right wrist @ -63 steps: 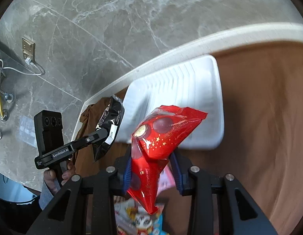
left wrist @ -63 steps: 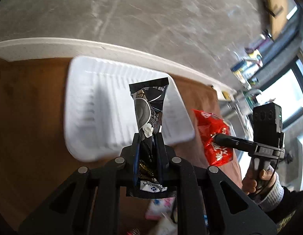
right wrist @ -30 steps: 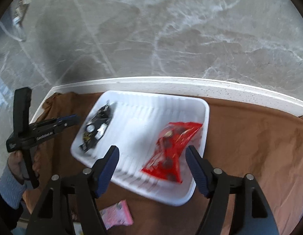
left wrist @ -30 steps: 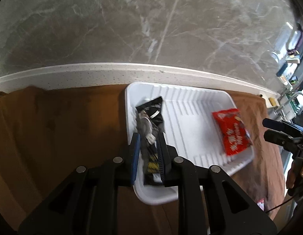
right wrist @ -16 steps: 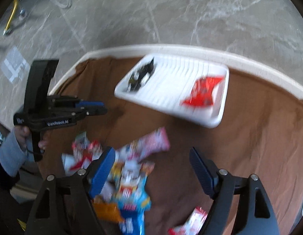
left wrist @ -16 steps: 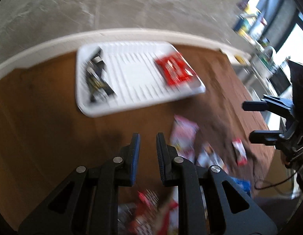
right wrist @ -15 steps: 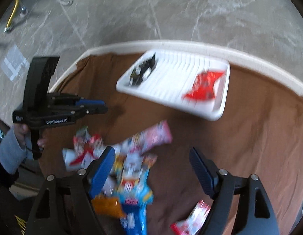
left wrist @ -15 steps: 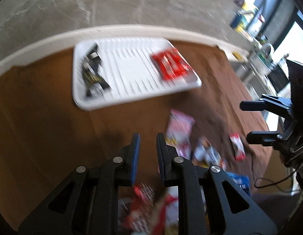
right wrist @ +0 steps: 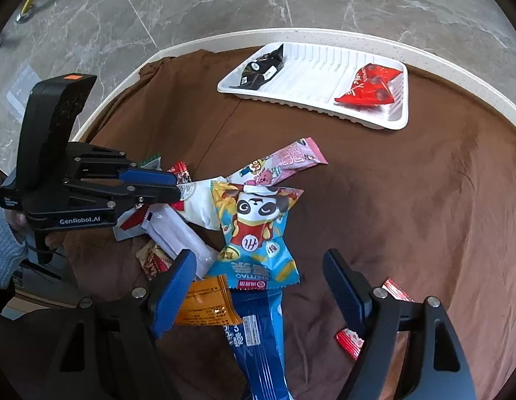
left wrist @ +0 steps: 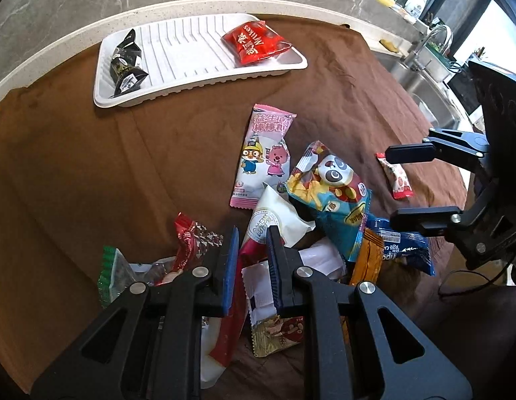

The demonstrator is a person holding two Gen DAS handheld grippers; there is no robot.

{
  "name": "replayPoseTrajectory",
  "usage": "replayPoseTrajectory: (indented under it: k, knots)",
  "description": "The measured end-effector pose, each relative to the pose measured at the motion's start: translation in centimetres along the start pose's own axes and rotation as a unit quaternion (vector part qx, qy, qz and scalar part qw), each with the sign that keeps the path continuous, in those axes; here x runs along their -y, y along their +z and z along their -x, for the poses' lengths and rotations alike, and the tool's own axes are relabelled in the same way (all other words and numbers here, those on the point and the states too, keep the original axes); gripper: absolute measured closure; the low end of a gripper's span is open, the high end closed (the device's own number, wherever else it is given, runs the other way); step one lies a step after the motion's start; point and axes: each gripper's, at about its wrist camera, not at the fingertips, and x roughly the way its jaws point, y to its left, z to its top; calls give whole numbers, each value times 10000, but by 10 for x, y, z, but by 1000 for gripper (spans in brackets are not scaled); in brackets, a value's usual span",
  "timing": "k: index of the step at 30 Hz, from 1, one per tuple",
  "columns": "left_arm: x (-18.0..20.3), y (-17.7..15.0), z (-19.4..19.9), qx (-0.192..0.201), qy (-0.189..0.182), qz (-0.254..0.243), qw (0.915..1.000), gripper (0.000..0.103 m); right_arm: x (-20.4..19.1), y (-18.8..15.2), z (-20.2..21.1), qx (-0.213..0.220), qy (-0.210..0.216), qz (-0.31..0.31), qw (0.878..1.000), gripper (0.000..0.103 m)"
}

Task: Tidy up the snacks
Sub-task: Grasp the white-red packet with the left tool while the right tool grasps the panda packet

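Note:
A white tray (left wrist: 197,76) (right wrist: 311,103) at the far side holds a black snack packet (left wrist: 126,63) (right wrist: 261,68) and a red packet (left wrist: 256,43) (right wrist: 368,88). A heap of packets lies near me: a pink cartoon packet (left wrist: 264,156) (right wrist: 281,163), a blue panda packet (left wrist: 334,196) (right wrist: 258,230), a white packet (left wrist: 274,223) (right wrist: 197,205). My left gripper (left wrist: 252,236) (right wrist: 176,185) has its jaws a narrow gap apart over the white packet, gripping nothing. My right gripper (right wrist: 258,271) (left wrist: 391,185) is wide open above the panda packet.
A brown cloth (right wrist: 408,200) covers the round white-rimmed table (right wrist: 244,35). An orange packet (right wrist: 204,303), a blue roll-cake packet (right wrist: 258,336) and small red-white packets (left wrist: 396,178) (right wrist: 349,343) lie near the front. A sink (left wrist: 421,70) is off to the right.
Both grippers let go of the black and red packets in the tray, then drew back over the heap. The right one opened wide; the left is narrowly open.

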Motion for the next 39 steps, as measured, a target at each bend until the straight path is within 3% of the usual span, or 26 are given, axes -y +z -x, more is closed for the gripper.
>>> replayPoseTrajectory:
  k: [7, 10, 12, 14, 21, 25, 26, 27, 31, 39]
  knots:
    - [2, -1, -5, -170, -135, -191, 9996, 84, -8, 5, -14, -100, -49, 189, 9998, 22]
    - [1, -3, -7, -229, -82, -279, 9993, 72, -11, 7, -20, -152, -74, 279, 9995, 22]
    - [-1, -4, -10, -262, -31, -301, 9992, 57, -13, 9, -26, -199, -108, 334, 9992, 22]
    - [-2, -6, -14, -349, -84, -376, 9986, 53, -13, 10, -32, -261, -117, 365, 9989, 22]
    - [0, -13, -29, -560, -177, -515, 9969, 53, -9, 16, -51, -439, -215, 387, 9981, 23]
    - [-1, -15, -34, -593, -265, -474, 9968, 59, -1, 16, -57, -533, -99, 235, 9983, 49]
    - [-1, -15, -34, -594, -253, -497, 9967, 62, 2, 16, -58, -536, -55, 173, 9984, 49]
    - [-1, -15, -35, -600, -182, -534, 9966, 71, 3, 16, -59, -527, -9, 149, 9985, 49]
    - [-6, -15, -36, -587, -243, -443, 9970, 76, 6, 14, -57, -492, 54, 129, 9987, 55]
    - [-23, -13, -31, -439, -653, 196, 9967, 84, 33, 15, -48, -354, 783, -697, 9939, 60]
